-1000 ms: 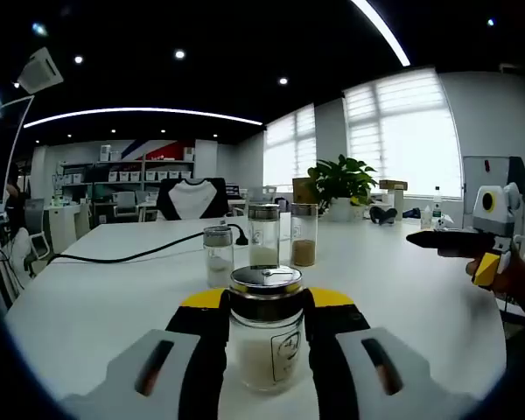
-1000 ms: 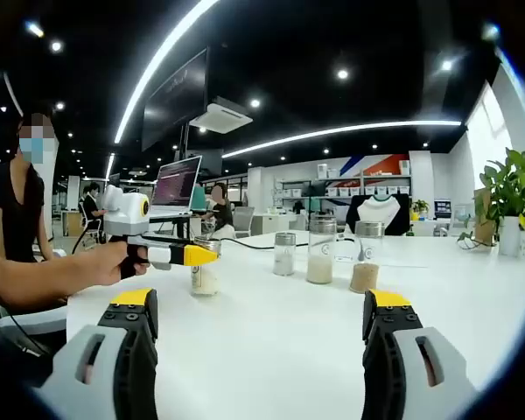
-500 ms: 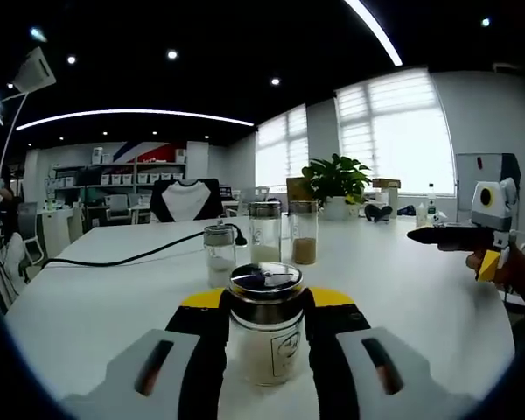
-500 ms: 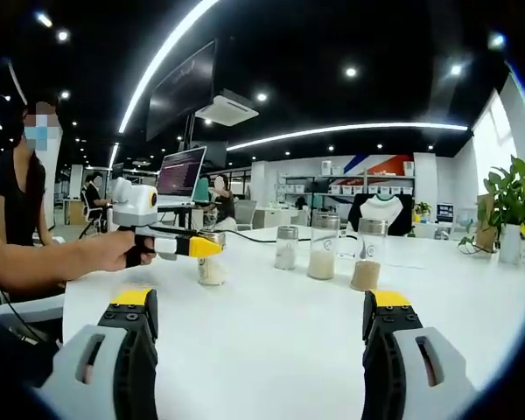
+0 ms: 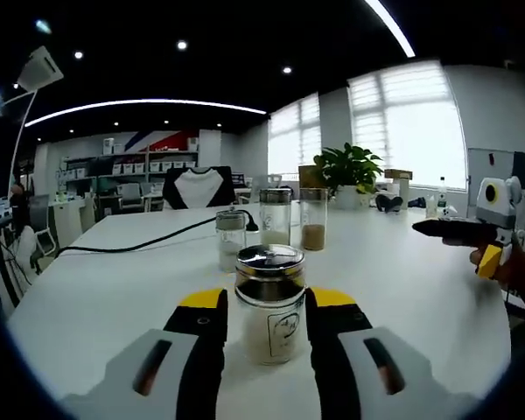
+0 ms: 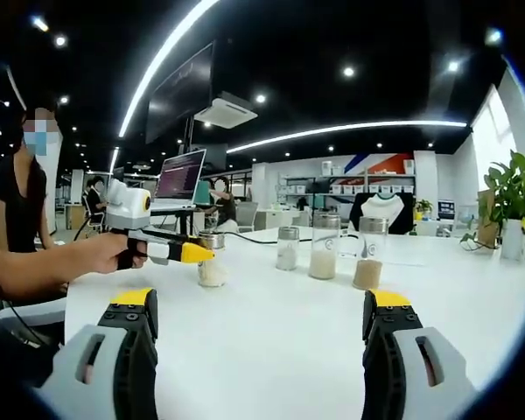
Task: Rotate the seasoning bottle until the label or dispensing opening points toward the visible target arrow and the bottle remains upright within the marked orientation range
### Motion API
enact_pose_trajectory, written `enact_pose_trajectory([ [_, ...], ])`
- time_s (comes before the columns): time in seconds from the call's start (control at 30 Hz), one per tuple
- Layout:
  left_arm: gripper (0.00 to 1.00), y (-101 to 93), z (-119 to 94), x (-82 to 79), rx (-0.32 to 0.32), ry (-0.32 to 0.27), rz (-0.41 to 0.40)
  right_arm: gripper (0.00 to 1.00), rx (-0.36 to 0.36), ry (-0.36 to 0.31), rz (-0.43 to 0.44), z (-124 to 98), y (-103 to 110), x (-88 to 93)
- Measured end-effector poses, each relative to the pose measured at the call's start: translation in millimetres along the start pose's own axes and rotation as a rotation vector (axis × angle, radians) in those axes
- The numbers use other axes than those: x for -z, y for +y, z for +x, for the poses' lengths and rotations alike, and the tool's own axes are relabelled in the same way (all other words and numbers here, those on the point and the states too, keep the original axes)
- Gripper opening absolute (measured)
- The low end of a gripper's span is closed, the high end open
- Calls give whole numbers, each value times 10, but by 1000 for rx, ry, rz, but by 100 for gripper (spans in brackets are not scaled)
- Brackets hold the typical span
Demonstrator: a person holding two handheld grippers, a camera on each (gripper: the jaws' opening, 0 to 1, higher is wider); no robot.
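I count four jars on the table [image 5: 96,297]: three behind, and the seasoning bottle [image 5: 269,304] upright between my left gripper [image 5: 265,317] (jaws apart). Right gripper [image 6: 261,317] gapes, holding nothing.

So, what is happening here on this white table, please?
A person holds a claw in each hand. The left claw has its jaws on either side of a seasoning bottle that stands upright on the white table; whether they press on the glass cannot be told. The right claw is open and holds nothing. Three more jars stand in a row further back, and a black cable lies across the table. No target arrow can be made out.
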State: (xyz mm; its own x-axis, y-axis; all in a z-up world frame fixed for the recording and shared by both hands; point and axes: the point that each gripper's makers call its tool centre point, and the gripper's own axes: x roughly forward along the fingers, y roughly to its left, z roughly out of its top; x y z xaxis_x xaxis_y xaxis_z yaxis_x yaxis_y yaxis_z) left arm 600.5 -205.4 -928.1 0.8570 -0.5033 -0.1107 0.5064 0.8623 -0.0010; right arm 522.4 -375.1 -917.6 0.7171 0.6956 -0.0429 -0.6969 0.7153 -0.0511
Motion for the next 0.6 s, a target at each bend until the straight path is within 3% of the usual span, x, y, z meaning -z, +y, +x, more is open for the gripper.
enact_pose_trajectory([
  [0.17,34,-18,32,73,-3,21,12,100,-5,0,-2,6,19,0],
  [0.6,33,63,58,67,-38,11,-8,100,9,1,-3,-13,-40,7],
])
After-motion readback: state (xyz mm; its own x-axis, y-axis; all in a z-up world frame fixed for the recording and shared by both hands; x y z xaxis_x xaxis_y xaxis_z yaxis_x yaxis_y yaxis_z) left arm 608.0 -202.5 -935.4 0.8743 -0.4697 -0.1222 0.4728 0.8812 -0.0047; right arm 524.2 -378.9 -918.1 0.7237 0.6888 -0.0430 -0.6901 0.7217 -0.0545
